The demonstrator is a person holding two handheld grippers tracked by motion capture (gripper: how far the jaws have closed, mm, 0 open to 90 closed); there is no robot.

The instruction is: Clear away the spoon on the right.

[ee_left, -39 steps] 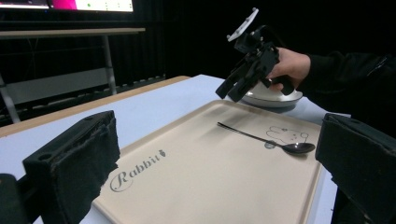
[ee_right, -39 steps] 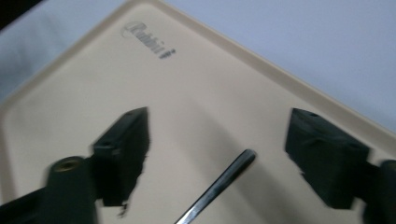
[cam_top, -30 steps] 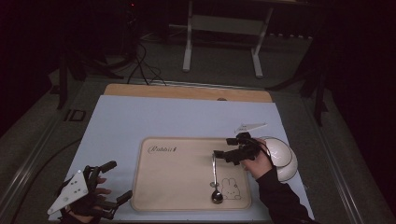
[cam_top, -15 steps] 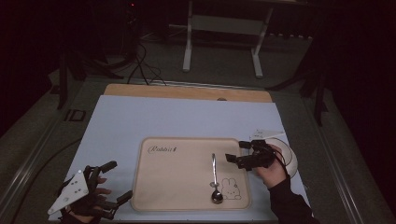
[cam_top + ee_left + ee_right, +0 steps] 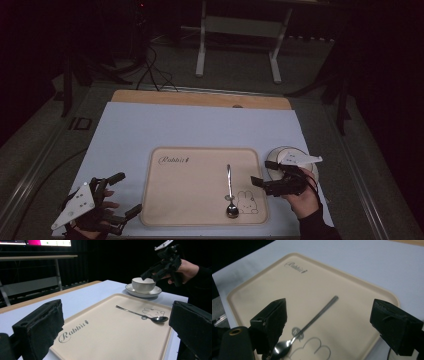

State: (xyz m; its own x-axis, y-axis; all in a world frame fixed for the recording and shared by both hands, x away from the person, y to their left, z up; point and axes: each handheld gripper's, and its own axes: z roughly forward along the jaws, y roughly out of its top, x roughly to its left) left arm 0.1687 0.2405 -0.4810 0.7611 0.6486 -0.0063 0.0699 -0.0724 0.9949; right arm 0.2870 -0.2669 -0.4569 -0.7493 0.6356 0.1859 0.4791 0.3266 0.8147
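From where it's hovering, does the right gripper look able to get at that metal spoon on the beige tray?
Probably yes. The right gripper hangs open just right of the silver metal spoon, which lies alone on the beige tray, with nothing between them.

Both grippers black, blocky jaws with rough foam-like pads. Left gripper (image 5: 122,195) carries a grey three-cornered plate with small holes, lower left. Right gripper (image 5: 264,172) similar plate; dark sleeve, lower right.

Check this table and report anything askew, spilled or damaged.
Nothing stands out. The spoon lies flat on the tray, bowl end by the rabbit drawing. The cup sits upright on its saucer beside the tray. Both grippers, left and right, are open and empty.
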